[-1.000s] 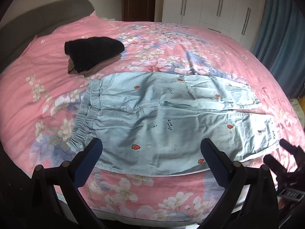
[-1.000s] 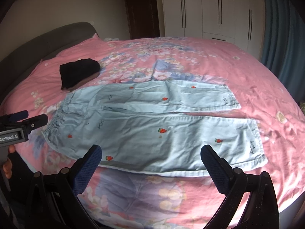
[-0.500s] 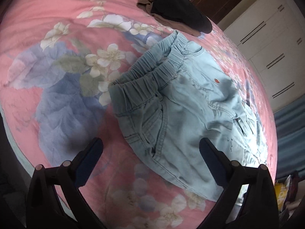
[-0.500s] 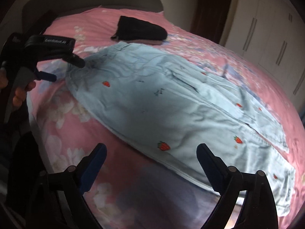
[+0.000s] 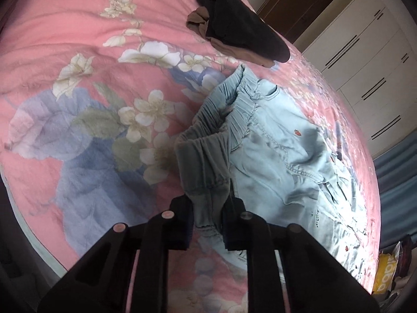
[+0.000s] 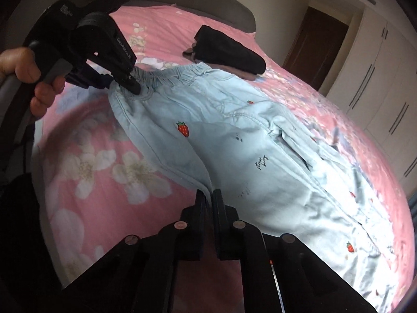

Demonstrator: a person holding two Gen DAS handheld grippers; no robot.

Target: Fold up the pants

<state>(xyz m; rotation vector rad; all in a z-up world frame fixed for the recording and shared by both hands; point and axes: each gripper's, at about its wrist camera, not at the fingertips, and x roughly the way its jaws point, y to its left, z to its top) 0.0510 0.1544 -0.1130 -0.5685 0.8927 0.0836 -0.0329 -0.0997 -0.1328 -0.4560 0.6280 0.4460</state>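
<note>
Light blue pants (image 5: 273, 156) with strawberry prints lie across the pink flowered bed cover (image 5: 78, 52). In the left wrist view my left gripper (image 5: 208, 200) is closing, its pads pressing the near corner of the gathered waistband, which is bunched and lifted. The right wrist view shows the same pants (image 6: 234, 143) and my right gripper (image 6: 208, 194) shut on the near side edge of the leg, a thin fold pinched between its pads. There the left gripper (image 6: 130, 83) grips the waistband at upper left, held by a hand (image 6: 26, 70).
A folded black garment (image 5: 242, 34) on a brown one lies beyond the waistband, also the black garment (image 6: 229, 49) in the right wrist view. White wardrobes (image 6: 378, 91) and a dark door (image 6: 318, 41) stand behind the bed. A grey headboard (image 6: 195, 5) borders it.
Both grippers dropped to the bed and rolled, then went from wide open to shut on the pants: left on the waistband corner, right on the side edge. The waistband has bunched up.
</note>
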